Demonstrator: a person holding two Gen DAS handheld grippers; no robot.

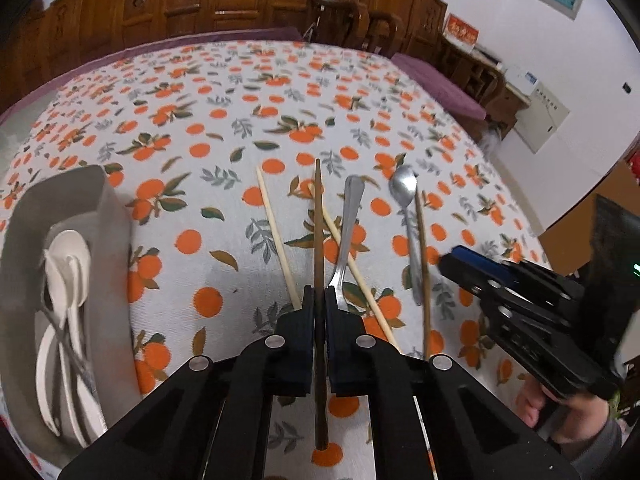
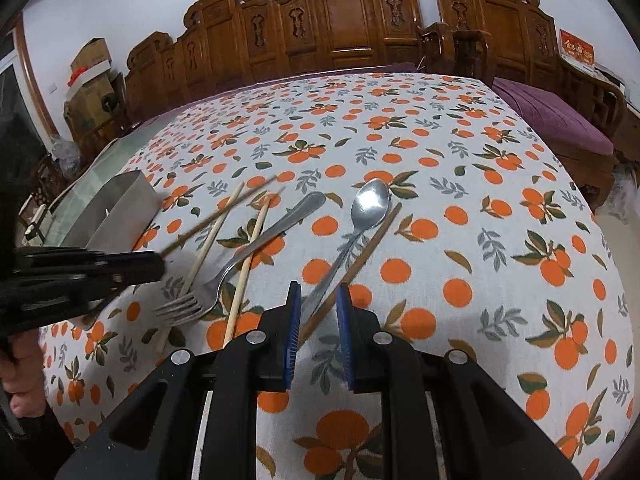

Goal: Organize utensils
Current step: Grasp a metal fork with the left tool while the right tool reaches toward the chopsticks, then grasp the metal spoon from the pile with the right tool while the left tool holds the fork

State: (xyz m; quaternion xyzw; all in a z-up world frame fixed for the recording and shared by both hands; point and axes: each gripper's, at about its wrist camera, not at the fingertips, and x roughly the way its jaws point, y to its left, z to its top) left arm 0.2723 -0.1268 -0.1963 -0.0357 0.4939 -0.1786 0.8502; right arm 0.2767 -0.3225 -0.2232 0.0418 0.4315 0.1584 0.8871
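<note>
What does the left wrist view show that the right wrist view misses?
Left wrist only: the white spoons inside the grey holder, and the left gripper with its jaws shut on a dark chopstick. Right wrist only: the fork's tines and the right gripper, jaws apart, nothing between them. Both: fork, metal spoon, pale chopsticks, tablecloth.

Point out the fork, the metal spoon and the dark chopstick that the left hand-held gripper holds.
fork [image 2: 256,246]: right wrist view, middle of its handle.
metal spoon [image 2: 370,202]: right wrist view, its bowl.
dark chopstick [image 1: 318,220]: left wrist view, shaft beyond the left hand-held gripper [image 1: 319,300].
</note>
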